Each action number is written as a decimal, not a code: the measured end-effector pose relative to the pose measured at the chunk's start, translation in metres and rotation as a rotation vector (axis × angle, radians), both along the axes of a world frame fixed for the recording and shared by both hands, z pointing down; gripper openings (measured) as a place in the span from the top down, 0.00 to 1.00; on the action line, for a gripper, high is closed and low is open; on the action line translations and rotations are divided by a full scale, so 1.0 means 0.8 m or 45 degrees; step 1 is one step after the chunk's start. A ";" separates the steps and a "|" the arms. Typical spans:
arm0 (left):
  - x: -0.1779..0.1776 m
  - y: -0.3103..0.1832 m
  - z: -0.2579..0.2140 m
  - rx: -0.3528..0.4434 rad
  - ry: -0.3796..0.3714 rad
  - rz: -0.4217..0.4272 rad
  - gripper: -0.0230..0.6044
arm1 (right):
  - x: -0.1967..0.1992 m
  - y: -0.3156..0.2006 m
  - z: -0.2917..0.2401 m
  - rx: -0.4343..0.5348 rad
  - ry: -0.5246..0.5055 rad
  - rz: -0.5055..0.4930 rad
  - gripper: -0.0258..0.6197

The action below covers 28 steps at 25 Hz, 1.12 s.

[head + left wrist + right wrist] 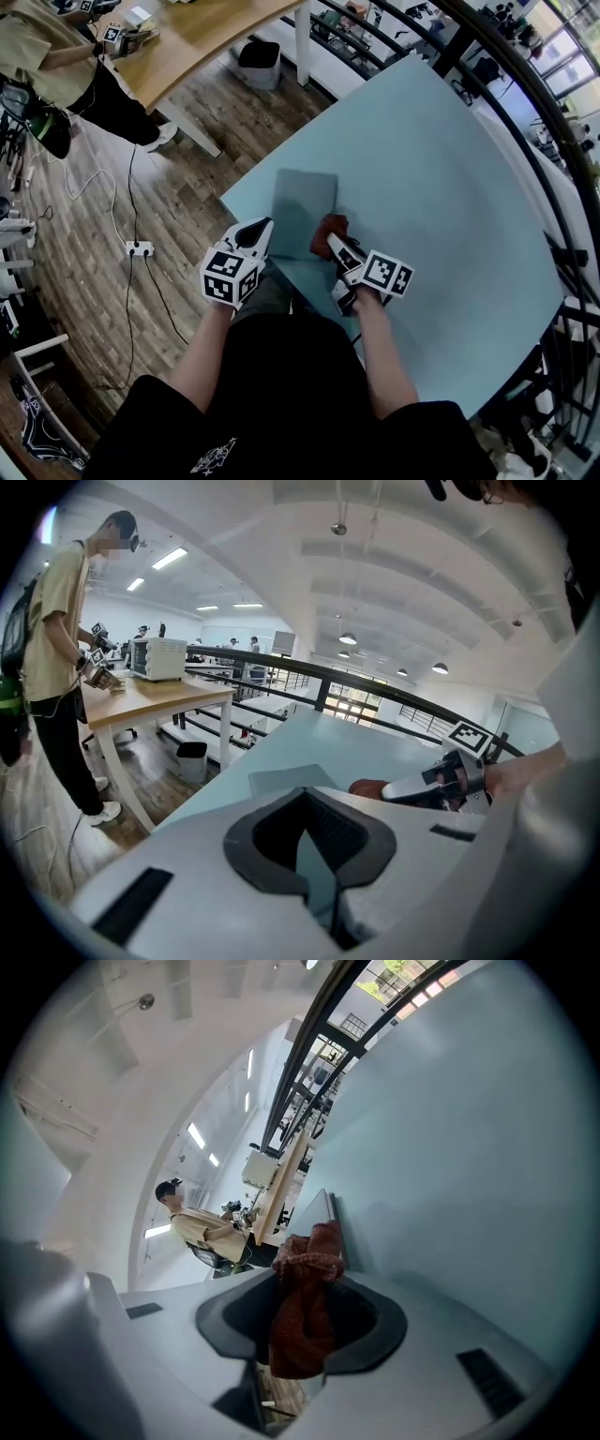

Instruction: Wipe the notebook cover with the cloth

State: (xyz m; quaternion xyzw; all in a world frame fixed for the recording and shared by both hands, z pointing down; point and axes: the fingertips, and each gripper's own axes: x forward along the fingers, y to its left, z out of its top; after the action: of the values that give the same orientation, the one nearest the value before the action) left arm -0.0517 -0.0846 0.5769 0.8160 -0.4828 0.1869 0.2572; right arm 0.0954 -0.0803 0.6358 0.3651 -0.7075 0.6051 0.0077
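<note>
Start at the notebook (pixel 305 202): closed, grey-blue, flat on the pale worktop (pixel 441 178), close to the near edge and just ahead of both tools. Judged thin, light and fairly stiff, with a smooth cover; likely to skate across the slick worktop under a sideways stroke. Best not lifted at all: better pinned flat at the left edge or a near corner, leaving the middle of the cover free for wiping.

At its near right corner, touching or overlapping the edge: the cloth (pixel 330 228), rust-red, knitted, bunched into a soft wad. Pinched firmly by the right tool (pixel 336 246), with a lump poking out past the tips and the rest hanging back between the pads. Soft and limp, so apt to fold under or drag loose; worth pressing down with the protruding lump, not the hard tips. Seemingly not yet spread over the cover, so wiping judged barely begun, if begun.

On the other side, the left tool (pixel 262 231), closed up with nothing between the pads, tip at or just beside the notebook's left edge; contact not clear from any view.

Farther out: wood floor (pixel 84 244) below the worktop's edge, a wooden worktop (pixel 202 33) up left with a person (pixel 42 52) standing at it, a bin (pixel 258 58) beside, and a dark railing (pixel 539 122) curving round the right.
</note>
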 end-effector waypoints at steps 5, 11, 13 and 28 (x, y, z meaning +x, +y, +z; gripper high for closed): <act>-0.011 0.014 -0.001 -0.007 -0.019 -0.042 0.95 | -0.050 0.015 -0.007 0.006 -0.036 -0.122 0.74; -0.033 0.026 -0.007 -0.009 -0.022 -0.117 0.95 | -0.115 0.034 -0.007 0.017 -0.033 -0.281 0.74; -0.037 0.030 -0.007 -0.011 -0.023 -0.132 0.95 | -0.132 0.038 -0.005 0.031 -0.022 -0.319 0.74; -0.053 0.039 -0.003 -0.026 -0.031 -0.153 0.95 | -0.149 0.041 0.022 0.028 0.120 -0.374 0.74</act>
State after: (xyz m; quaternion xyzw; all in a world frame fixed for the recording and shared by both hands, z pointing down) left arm -0.0937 -0.0533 0.5743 0.7805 -0.5321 0.1859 0.2705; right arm -0.0238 -0.0479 0.6533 0.2856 -0.7589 0.5717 0.1252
